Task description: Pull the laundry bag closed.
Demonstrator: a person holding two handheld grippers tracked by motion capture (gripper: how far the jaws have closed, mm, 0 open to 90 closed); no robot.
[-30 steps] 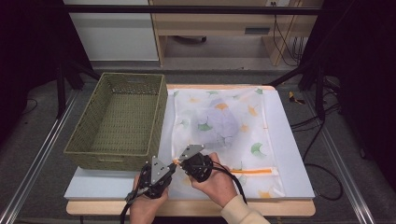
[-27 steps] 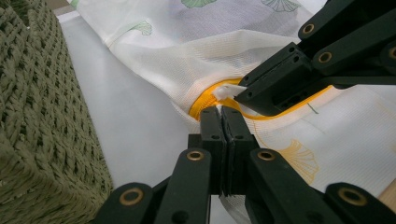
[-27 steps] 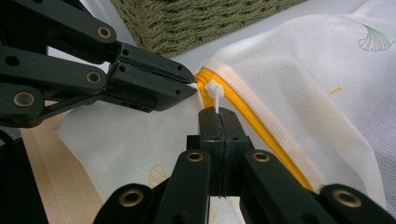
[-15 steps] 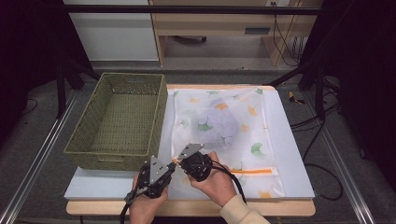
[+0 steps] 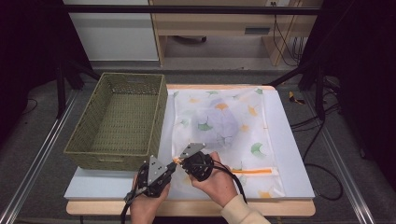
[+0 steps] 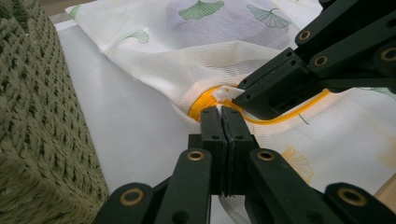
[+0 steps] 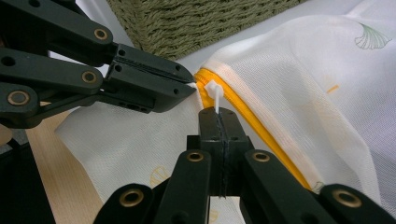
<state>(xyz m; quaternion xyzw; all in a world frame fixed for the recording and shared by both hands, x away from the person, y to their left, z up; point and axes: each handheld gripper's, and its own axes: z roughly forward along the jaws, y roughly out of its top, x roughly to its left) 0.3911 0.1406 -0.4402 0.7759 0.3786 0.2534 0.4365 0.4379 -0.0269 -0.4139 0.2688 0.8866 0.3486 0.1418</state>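
Observation:
A white mesh laundry bag (image 5: 247, 135) printed with ginkgo leaves lies flat on the table, and a pale purple garment (image 5: 223, 123) shows through it. Its orange zipper (image 5: 254, 171) runs along the near edge. My left gripper (image 5: 172, 164) is shut on the bag's fabric at the zipper's left end (image 6: 201, 106). My right gripper (image 5: 181, 159) is shut on the small white zipper pull (image 7: 214, 91). In both gripper views the two pairs of jaws meet tip to tip at that corner. In the right gripper view, the left gripper (image 7: 190, 87) comes in from the left.
An empty green woven basket (image 5: 119, 121) stands left of the bag, close to my left gripper. The white table top (image 5: 292, 154) ends in a wooden front edge (image 5: 280, 206). Dark frame rails and cables lie beyond the table's sides.

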